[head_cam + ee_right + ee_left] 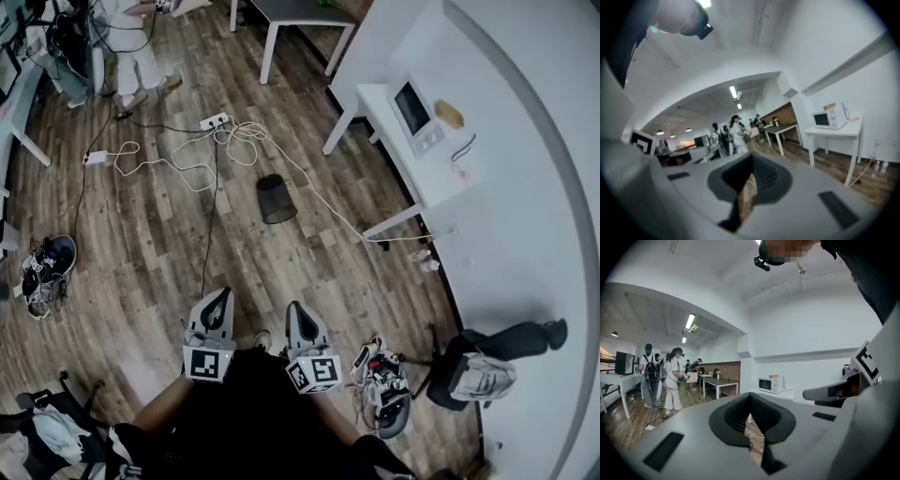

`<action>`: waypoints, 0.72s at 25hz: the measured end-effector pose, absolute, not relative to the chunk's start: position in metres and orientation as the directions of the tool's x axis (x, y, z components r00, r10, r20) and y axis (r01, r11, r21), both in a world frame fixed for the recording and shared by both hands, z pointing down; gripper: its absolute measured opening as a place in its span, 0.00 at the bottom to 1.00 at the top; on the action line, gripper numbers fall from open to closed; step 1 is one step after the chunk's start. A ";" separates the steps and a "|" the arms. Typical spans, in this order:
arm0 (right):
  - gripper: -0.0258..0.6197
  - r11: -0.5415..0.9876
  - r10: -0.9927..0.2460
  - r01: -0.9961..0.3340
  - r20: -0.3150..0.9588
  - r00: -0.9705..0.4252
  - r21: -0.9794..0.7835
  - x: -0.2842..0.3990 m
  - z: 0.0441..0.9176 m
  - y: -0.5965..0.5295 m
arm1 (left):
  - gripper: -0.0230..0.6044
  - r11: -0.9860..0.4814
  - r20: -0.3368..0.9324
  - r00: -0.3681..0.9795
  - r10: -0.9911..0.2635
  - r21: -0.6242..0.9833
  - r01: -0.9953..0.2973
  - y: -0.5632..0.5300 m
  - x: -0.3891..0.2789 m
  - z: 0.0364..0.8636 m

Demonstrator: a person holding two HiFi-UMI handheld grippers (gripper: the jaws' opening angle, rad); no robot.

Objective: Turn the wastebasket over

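Note:
A small black mesh wastebasket (276, 199) stands upright on the wooden floor, well ahead of both grippers in the head view. My left gripper (220, 296) and right gripper (293, 308) are held side by side close to my body, roughly level and pointing toward the basket. Both are shut with nothing between the jaws. In the left gripper view the left gripper (751, 396) shows its jaws closed together; the right gripper (751, 157) looks the same in its own view. The wastebasket is hidden behind the jaws in both gripper views.
White cables and a power strip (215, 121) lie on the floor beyond the basket. A white table with a microwave (415, 110) stands at the right by the wall. Shoes (386, 390) and bags lie near my feet. People (672, 379) stand at the far left.

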State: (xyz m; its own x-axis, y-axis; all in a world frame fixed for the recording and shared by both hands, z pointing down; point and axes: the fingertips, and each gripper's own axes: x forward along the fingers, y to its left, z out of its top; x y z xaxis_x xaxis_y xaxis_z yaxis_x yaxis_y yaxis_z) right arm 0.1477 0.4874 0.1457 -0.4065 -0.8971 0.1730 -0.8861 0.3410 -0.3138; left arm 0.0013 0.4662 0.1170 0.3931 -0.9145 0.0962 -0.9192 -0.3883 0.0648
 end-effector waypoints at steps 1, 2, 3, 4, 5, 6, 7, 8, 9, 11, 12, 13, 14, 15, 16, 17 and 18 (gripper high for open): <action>0.09 0.341 -0.897 -0.886 0.172 -0.407 -0.314 0.149 0.146 0.488 | 0.09 -0.389 0.097 0.393 -0.914 0.065 -0.919 0.466 0.003 0.117; 0.09 0.341 -0.897 -0.886 0.172 -0.406 -0.315 0.151 0.146 0.488 | 0.09 -0.390 0.097 0.394 -0.914 0.062 -0.919 0.466 0.005 0.117; 0.09 0.340 -0.898 -0.886 0.171 -0.406 -0.317 0.153 0.146 0.489 | 0.09 -0.391 0.096 0.395 -0.914 0.059 -0.919 0.466 0.006 0.117; 0.09 0.339 -0.899 -0.884 0.167 -0.405 -0.322 0.156 0.146 0.490 | 0.09 -0.392 0.092 0.396 -0.914 0.056 -0.918 0.466 0.008 0.117; 0.09 0.338 -0.900 -0.882 0.160 -0.405 -0.330 0.158 0.145 0.491 | 0.09 -0.394 0.089 0.397 -0.913 0.055 -0.918 0.467 0.010 0.117; 0.09 0.337 -0.902 -0.879 0.152 -0.404 -0.339 0.160 0.143 0.492 | 0.09 -0.395 0.088 0.398 -0.913 0.055 -0.917 0.468 0.012 0.116; 0.09 0.337 -0.904 -0.876 0.144 -0.403 -0.345 0.162 0.142 0.494 | 0.09 -0.396 0.089 0.400 -0.912 0.055 -0.917 0.470 0.014 0.116; 0.09 0.336 -0.905 -0.876 0.138 -0.402 -0.347 0.165 0.141 0.495 | 0.09 -0.398 0.089 0.401 -0.912 0.054 -0.916 0.471 0.016 0.116; 0.09 0.337 -0.906 -0.875 0.135 -0.402 -0.347 0.167 0.140 0.496 | 0.09 -0.400 0.087 0.403 -0.911 0.052 -0.915 0.472 0.019 0.116; 0.09 0.337 -0.906 -0.876 0.133 -0.401 -0.345 0.174 0.140 0.497 | 0.09 -0.405 0.083 0.408 -0.909 0.046 -0.913 0.473 0.027 0.115; 0.09 0.336 -0.907 -0.877 0.135 -0.400 -0.343 0.178 0.141 0.498 | 0.09 -0.408 0.081 0.410 -0.908 0.043 -0.912 0.474 0.031 0.114; 0.09 0.334 -0.907 -0.879 0.138 -0.398 -0.341 0.182 0.141 0.499 | 0.09 -0.411 0.079 0.413 -0.907 0.042 -0.911 0.474 0.036 0.114; 0.09 0.331 -0.908 -0.880 0.141 -0.396 -0.340 0.187 0.142 0.500 | 0.09 -0.413 0.080 0.415 -0.906 0.041 -0.910 0.475 0.040 0.114; 0.09 0.329 -0.908 -0.881 0.143 -0.394 -0.339 0.192 0.143 0.502 | 0.09 -0.414 0.084 0.416 -0.905 0.041 -0.909 0.477 0.044 0.114; 0.09 0.328 -0.908 -0.882 0.145 -0.393 -0.339 0.196 0.144 0.504 | 0.09 -0.413 0.089 0.415 -0.905 0.042 -0.910 0.478 0.048 0.115; 0.09 0.327 -0.908 -0.882 0.147 -0.393 -0.338 0.201 0.145 0.506 | 0.09 -0.410 0.092 0.413 -0.906 0.042 -0.911 0.480 0.051 0.116; 0.09 0.326 -0.908 -0.883 0.150 -0.392 -0.337 0.206 0.147 0.508 | 0.09 -0.407 0.091 0.409 -0.908 0.040 -0.913 0.481 0.055 0.117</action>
